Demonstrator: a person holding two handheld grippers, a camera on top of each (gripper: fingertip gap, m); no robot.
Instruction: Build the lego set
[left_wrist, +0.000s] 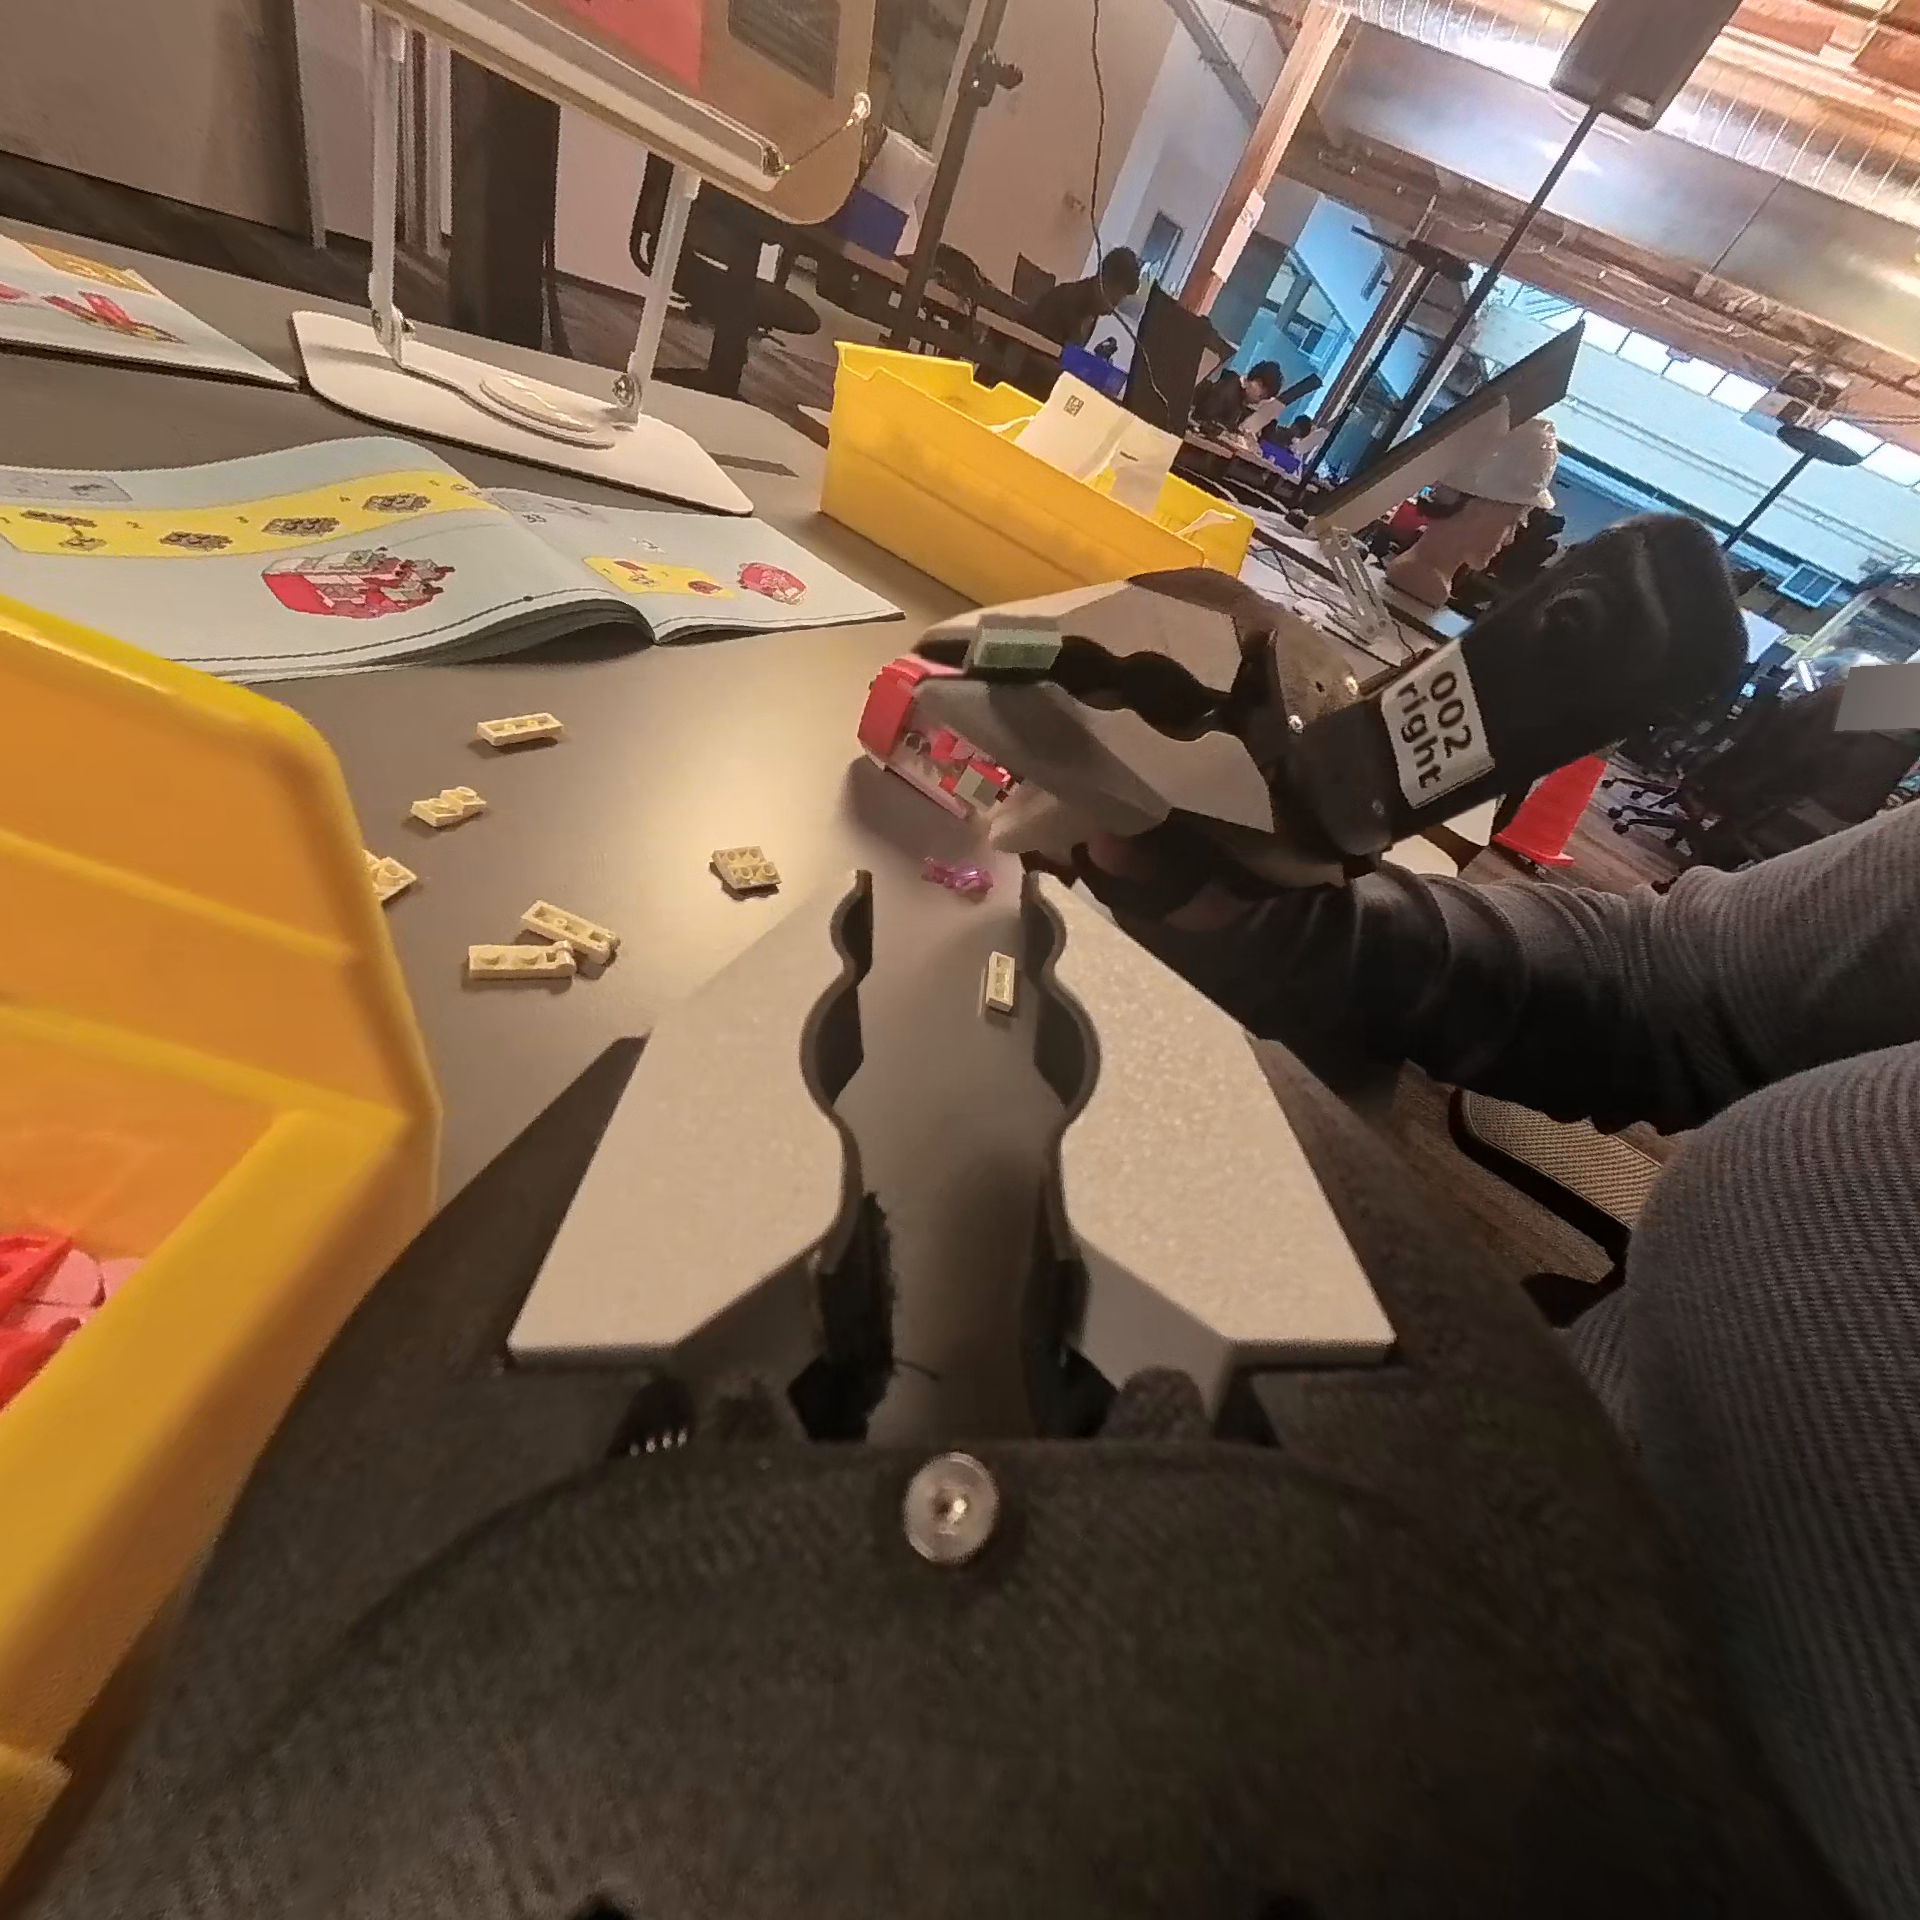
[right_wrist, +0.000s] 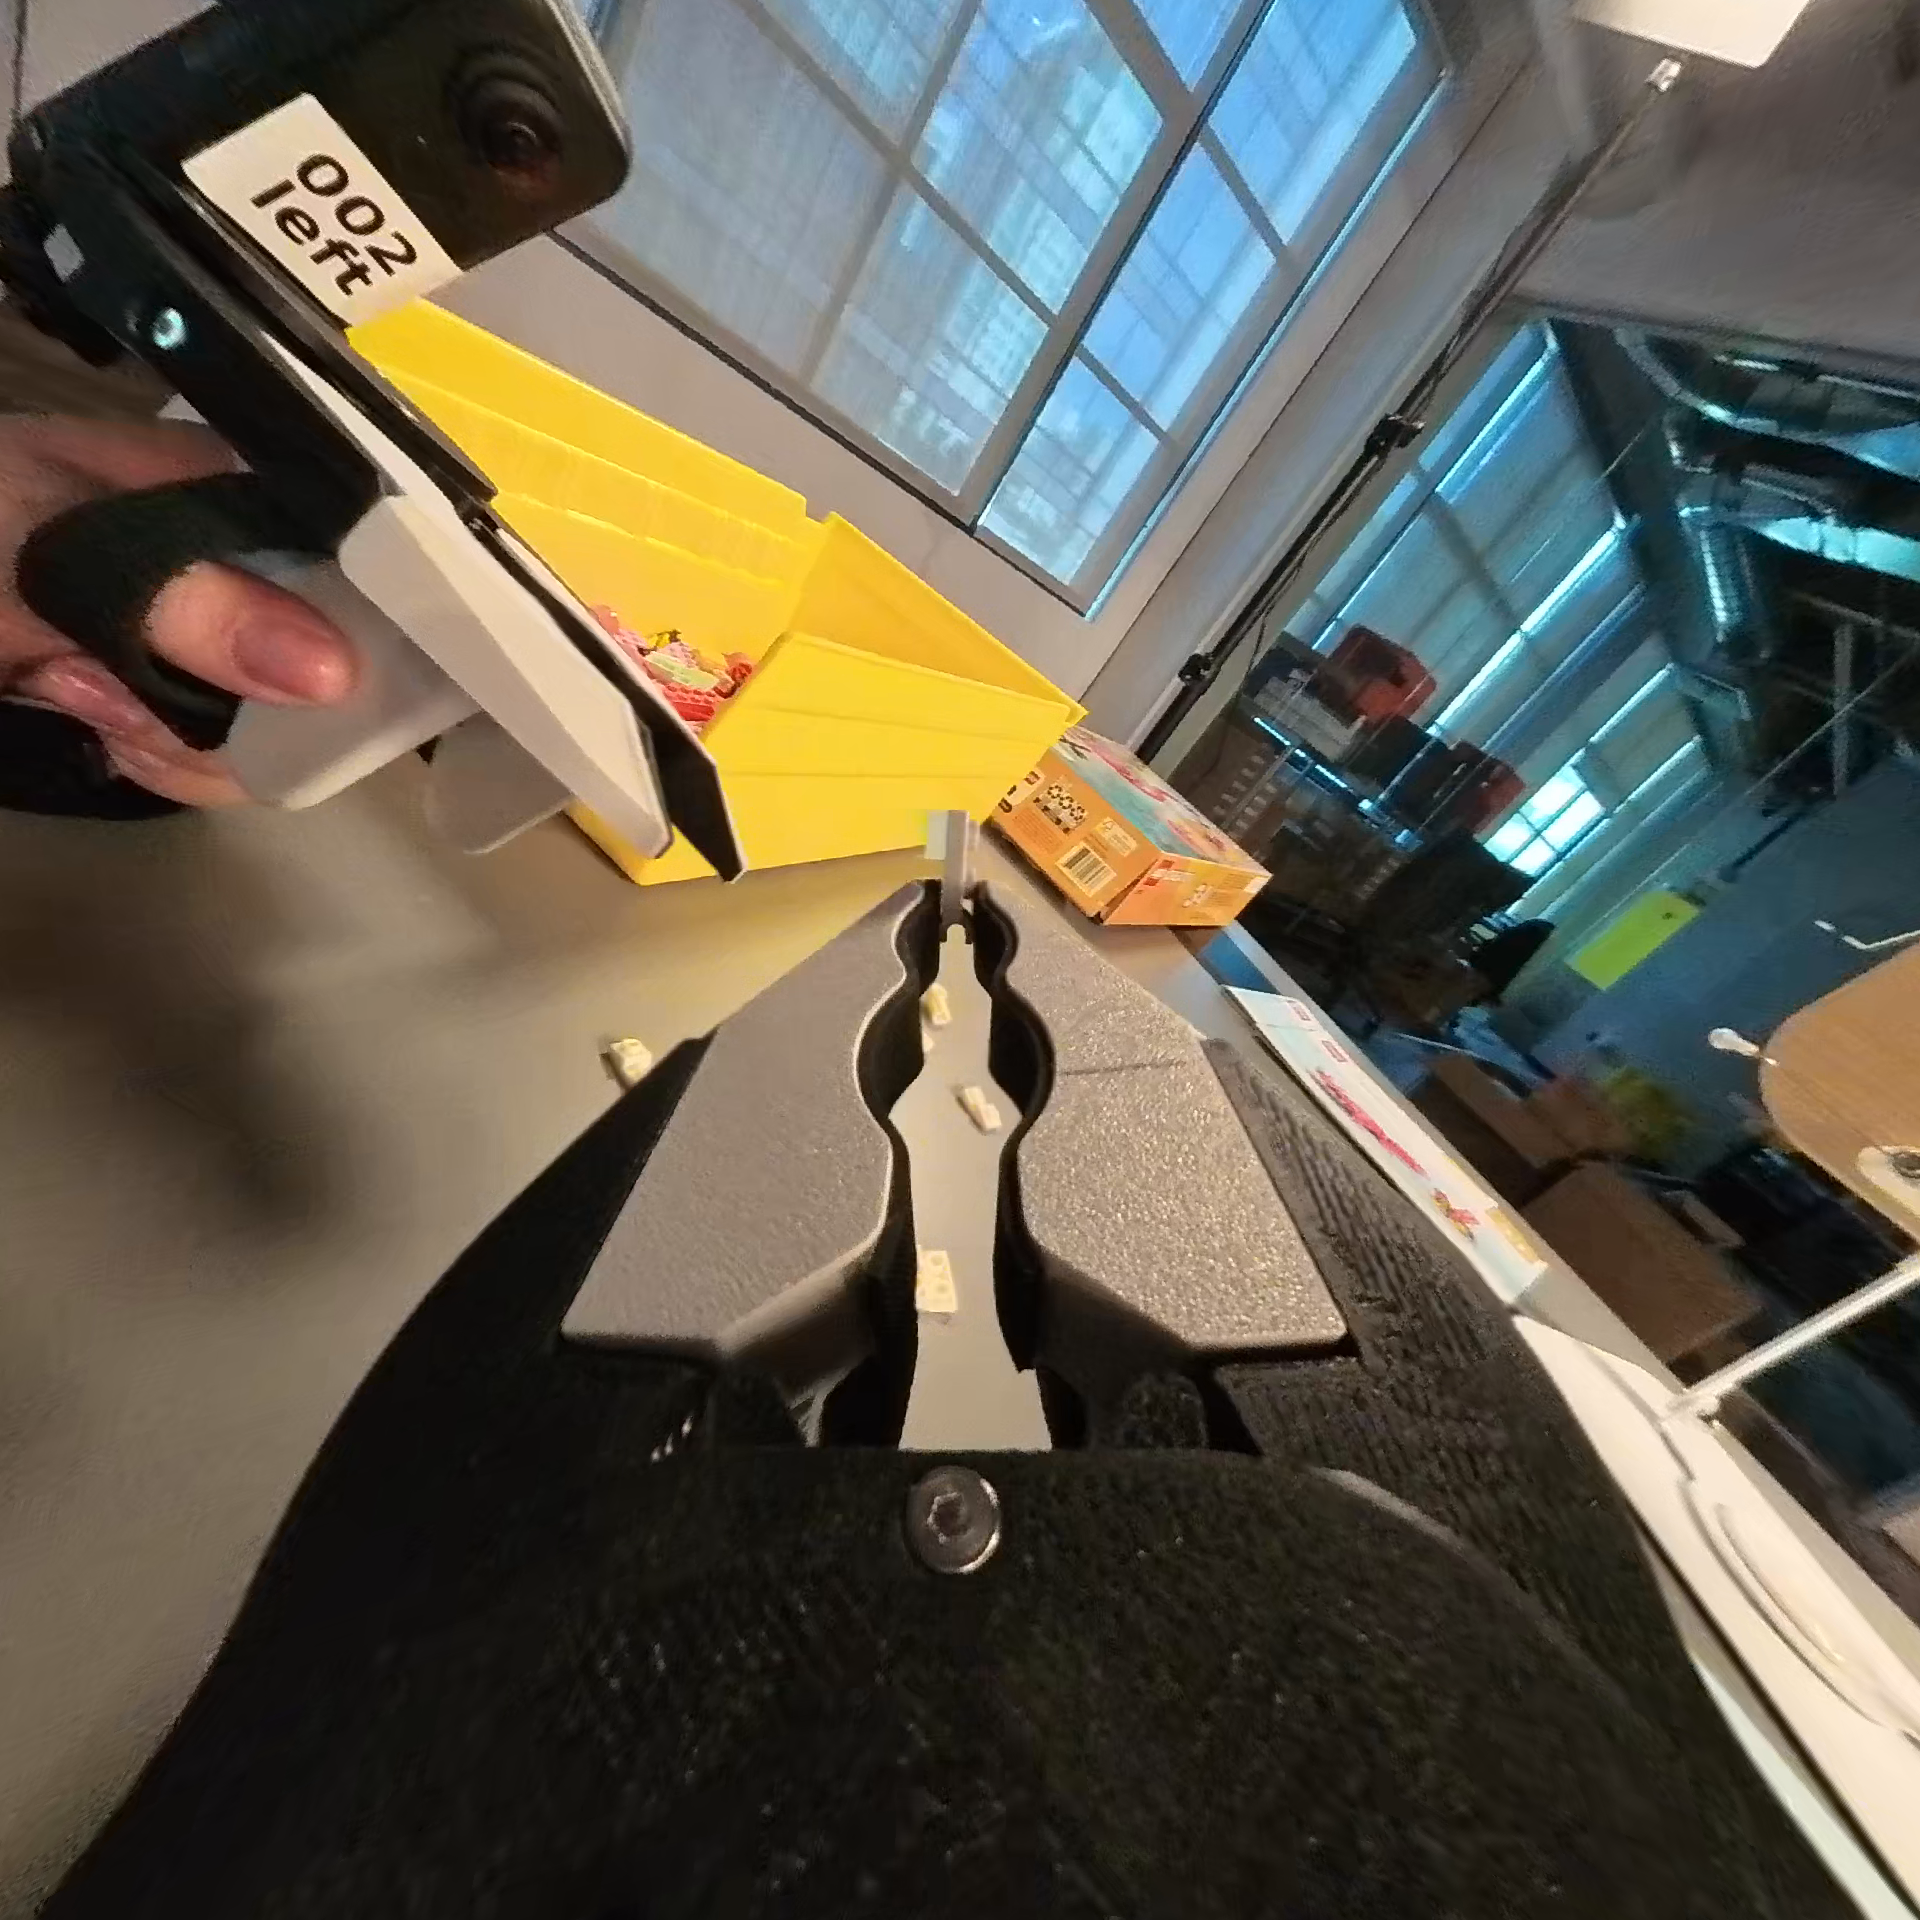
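Note:
My left gripper (left_wrist: 948, 894) is open over the dark table (left_wrist: 675, 769), with nothing in its grasp. A small cream plate (left_wrist: 1000, 982) lies on the table between its fingers, close to the right finger, and a clear pink piece (left_wrist: 956, 881) lies just past the tips. My right gripper (right_wrist: 948, 920) is shut on a thin grey plate (right_wrist: 951, 857) that sticks out past the tips. In the left wrist view the right gripper (left_wrist: 987, 665) holds this plate (left_wrist: 1013, 649) above a red and pink brick build (left_wrist: 920, 732) on the table. The left gripper also shows in the right wrist view (right_wrist: 717, 847).
Several cream plates (left_wrist: 540, 940) lie scattered on the table. A yellow bin (left_wrist: 208, 935) with red and pink bricks stands at the left, another yellow bin (left_wrist: 997, 488) at the back. An open booklet (left_wrist: 416, 561), a white stand base (left_wrist: 520, 426) and an orange box (right_wrist: 1132, 842) are nearby. There is about 5 cm between the tips of the two grippers.

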